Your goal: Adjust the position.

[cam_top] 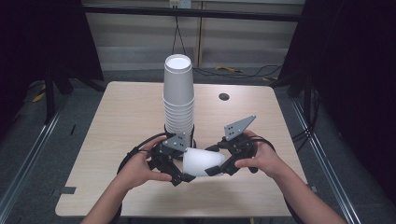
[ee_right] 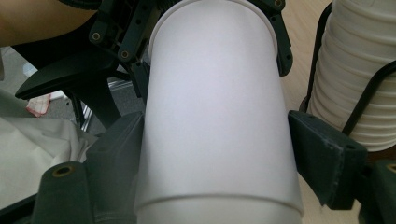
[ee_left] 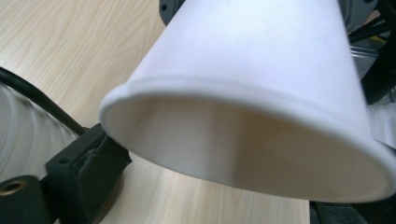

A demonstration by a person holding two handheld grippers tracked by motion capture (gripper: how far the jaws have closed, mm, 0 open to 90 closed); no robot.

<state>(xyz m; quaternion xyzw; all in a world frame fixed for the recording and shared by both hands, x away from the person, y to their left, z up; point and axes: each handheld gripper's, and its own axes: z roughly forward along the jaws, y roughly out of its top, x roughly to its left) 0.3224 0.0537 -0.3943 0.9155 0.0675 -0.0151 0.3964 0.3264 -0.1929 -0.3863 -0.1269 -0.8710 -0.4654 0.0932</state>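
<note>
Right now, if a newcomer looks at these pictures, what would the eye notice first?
First, the tall stack of white paper cups, upside down, standing at the middle of the wooden table. Next, the single white cup lying on its side near the front edge, between the left gripper and the right gripper. The right gripper's fingers press its sides, while the left gripper's fingers stand open around the rim.
</note>
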